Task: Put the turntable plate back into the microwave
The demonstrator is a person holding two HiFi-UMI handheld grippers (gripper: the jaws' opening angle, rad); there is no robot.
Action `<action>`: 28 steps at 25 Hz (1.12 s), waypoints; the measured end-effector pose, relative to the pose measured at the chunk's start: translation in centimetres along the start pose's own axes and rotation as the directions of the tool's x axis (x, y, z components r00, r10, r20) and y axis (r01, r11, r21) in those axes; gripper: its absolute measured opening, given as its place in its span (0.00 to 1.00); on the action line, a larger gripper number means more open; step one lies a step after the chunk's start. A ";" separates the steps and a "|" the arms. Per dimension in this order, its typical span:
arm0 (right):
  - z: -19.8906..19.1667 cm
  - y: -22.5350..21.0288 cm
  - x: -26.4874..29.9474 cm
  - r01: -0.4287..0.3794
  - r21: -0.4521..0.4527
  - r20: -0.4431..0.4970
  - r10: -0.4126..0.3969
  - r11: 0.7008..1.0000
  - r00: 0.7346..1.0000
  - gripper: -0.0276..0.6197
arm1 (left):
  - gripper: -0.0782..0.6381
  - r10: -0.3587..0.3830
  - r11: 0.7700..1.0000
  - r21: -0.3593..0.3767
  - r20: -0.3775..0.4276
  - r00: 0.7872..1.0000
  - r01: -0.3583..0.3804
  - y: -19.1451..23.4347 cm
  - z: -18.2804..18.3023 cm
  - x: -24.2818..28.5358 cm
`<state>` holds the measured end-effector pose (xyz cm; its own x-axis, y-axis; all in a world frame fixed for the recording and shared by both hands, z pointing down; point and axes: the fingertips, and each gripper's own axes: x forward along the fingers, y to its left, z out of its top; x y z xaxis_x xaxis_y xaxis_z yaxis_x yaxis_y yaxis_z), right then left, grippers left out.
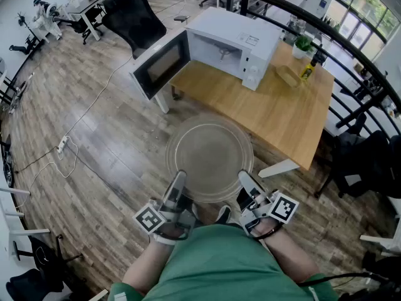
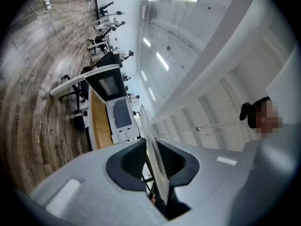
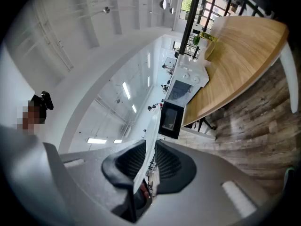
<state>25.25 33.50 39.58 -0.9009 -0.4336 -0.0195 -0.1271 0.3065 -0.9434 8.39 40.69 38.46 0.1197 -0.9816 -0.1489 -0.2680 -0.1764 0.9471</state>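
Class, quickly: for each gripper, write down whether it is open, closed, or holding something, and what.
Left gripper: closed on the rim of the glass turntable plate.
Right gripper: closed on the same plate's rim.

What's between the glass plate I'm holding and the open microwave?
In the head view, a bare stretch of light wooden tabletop lies between the round clear glass turntable plate and the white microwave, whose door stands open to the left.

- No legible words, brands or numbers anywhere.
- White label atop the microwave: print too small to read.
- Yellow bottle right of the microwave: label unreadable.
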 end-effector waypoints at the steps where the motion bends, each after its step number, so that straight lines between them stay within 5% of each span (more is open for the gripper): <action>1: -0.3 0.2 0.0 0.002 -0.001 0.001 -0.002 1.000 1.000 0.14 | 0.20 -0.004 1.000 0.005 -0.002 1.000 0.004 -0.1 0.2 -0.2; 28: -3.5 2.6 7.6 0.005 -0.019 0.121 -0.002 1.000 0.993 0.14 | 0.20 -0.087 0.996 -0.026 -0.094 0.992 0.085 2.0 9.2 0.0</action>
<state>16.61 34.02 38.13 -0.8438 -0.5336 -0.0572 -0.1390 0.3202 -0.9371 -0.97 39.64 37.75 0.2318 -0.9513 -0.2035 -0.2322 -0.2572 0.9381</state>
